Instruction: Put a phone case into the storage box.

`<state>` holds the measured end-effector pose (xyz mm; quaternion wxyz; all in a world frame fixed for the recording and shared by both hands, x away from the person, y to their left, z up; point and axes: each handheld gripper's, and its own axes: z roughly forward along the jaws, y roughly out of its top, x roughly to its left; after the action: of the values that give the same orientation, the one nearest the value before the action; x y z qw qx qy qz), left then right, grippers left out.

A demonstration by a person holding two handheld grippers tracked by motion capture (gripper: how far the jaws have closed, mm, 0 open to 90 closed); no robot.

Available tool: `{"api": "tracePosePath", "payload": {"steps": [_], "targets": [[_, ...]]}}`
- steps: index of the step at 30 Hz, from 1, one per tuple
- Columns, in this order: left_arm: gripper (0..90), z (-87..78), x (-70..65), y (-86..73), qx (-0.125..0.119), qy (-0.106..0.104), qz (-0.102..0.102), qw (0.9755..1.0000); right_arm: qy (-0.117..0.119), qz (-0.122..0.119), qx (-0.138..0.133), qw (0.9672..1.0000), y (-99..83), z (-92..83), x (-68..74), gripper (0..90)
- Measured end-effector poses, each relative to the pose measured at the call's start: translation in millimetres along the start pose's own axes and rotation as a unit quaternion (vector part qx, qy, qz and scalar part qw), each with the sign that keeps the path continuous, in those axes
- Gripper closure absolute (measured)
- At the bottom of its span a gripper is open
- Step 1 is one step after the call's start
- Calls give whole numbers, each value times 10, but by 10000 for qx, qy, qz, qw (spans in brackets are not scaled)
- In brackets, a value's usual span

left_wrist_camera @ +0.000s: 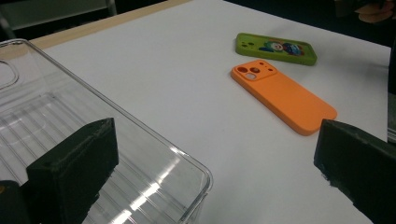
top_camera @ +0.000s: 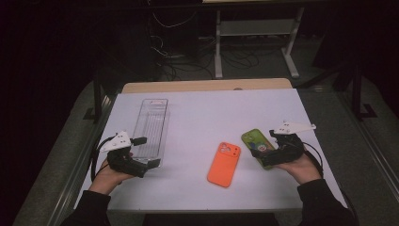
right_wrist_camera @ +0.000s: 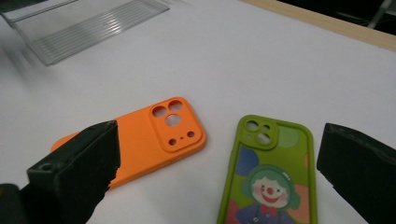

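**A:** Nothing packed yet imo. The long clear ribbed plastic tray (top_camera: 151, 127) sits empty; the orange silicone phone case (top_camera: 224, 164) and green clown-print phone case (top_camera: 254, 142) lie flat on the white counter (top_camera: 197, 113).

**B:** Yep. Left gripper (top_camera: 144, 151) gapes at the tray's near end, right gripper (top_camera: 266, 145) spread wide over the green case, gripping nothing.

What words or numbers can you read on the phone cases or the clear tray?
None can be read.
Green phone case: a clown picture, no words.
Orange phone case: plain, camera holes alone.
Clear tray: ribbed plastic, no label.
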<state>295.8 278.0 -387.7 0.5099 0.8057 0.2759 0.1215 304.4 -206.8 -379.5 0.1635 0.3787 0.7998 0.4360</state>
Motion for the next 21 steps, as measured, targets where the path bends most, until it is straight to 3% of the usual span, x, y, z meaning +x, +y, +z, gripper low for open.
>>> {"api": "tracePosePath", "payload": {"steps": [10, 21], "targets": [[0, 5, -4, -1, 33, 8, 10, 10000, -218, 76, 98, 9997, 89, 89, -114, 0], [0, 21, -17, 4, 3, -4, -11, 10000, -462, 260, 52, 9986, 194, 134, -352, 0]]}}
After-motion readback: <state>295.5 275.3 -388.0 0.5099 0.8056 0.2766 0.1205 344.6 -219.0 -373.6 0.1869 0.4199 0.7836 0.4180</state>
